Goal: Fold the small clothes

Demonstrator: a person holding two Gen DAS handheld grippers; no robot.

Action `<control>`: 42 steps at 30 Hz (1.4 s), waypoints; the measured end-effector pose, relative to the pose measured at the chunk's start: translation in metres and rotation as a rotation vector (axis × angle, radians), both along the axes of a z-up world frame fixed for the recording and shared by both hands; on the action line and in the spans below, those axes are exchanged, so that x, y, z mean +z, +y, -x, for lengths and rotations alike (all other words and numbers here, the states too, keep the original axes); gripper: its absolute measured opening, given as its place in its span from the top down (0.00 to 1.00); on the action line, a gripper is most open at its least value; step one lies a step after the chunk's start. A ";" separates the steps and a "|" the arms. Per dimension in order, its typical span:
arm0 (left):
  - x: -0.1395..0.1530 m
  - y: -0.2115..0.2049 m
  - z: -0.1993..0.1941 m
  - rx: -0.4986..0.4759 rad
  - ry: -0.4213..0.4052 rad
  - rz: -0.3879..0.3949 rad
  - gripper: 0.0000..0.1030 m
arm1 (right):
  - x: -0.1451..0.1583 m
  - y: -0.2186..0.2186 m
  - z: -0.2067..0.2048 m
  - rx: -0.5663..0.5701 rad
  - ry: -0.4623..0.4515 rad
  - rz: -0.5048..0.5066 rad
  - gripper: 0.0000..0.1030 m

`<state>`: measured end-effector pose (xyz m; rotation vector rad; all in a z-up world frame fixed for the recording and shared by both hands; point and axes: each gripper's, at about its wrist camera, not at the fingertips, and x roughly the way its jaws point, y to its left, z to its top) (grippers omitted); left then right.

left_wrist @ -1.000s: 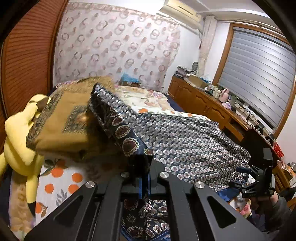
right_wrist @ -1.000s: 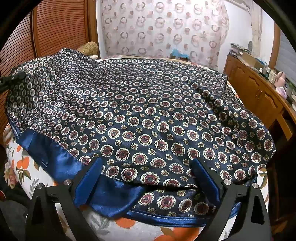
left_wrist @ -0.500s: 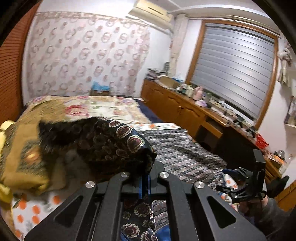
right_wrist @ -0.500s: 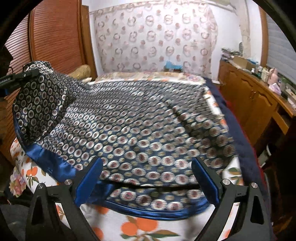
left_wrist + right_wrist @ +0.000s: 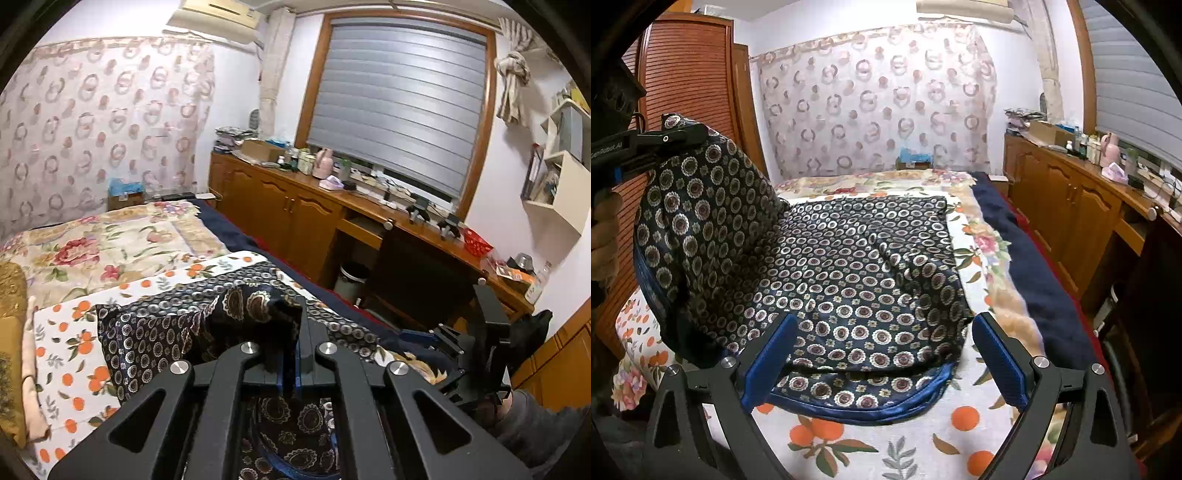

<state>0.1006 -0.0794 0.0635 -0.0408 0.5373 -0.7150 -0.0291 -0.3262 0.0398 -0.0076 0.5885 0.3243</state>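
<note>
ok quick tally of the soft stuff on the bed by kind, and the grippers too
Patterned navy garment: 1
Orange-print sheet: 1
Floral quilt: 1
Dark blue blanket at the bed edge: 1
Grippers: 2, the left gripper with jaws shut on the garment and the right gripper with jaws open
Total: 6

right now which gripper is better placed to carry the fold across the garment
Left. The left gripper is shut on the patterned garment, its edge lifted off the bed. The right gripper hangs open, gripping nothing.
</note>
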 end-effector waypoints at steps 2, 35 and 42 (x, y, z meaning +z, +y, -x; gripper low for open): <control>-0.004 -0.007 0.002 -0.014 0.001 -0.019 0.96 | -0.003 0.002 0.000 -0.001 -0.001 -0.004 0.07; -0.072 0.096 0.019 0.296 0.069 -0.108 0.21 | 0.013 0.083 -0.027 0.188 -0.029 0.014 0.07; -0.077 0.116 0.026 0.333 0.076 -0.099 0.21 | 0.003 0.116 -0.057 0.258 0.008 0.030 0.07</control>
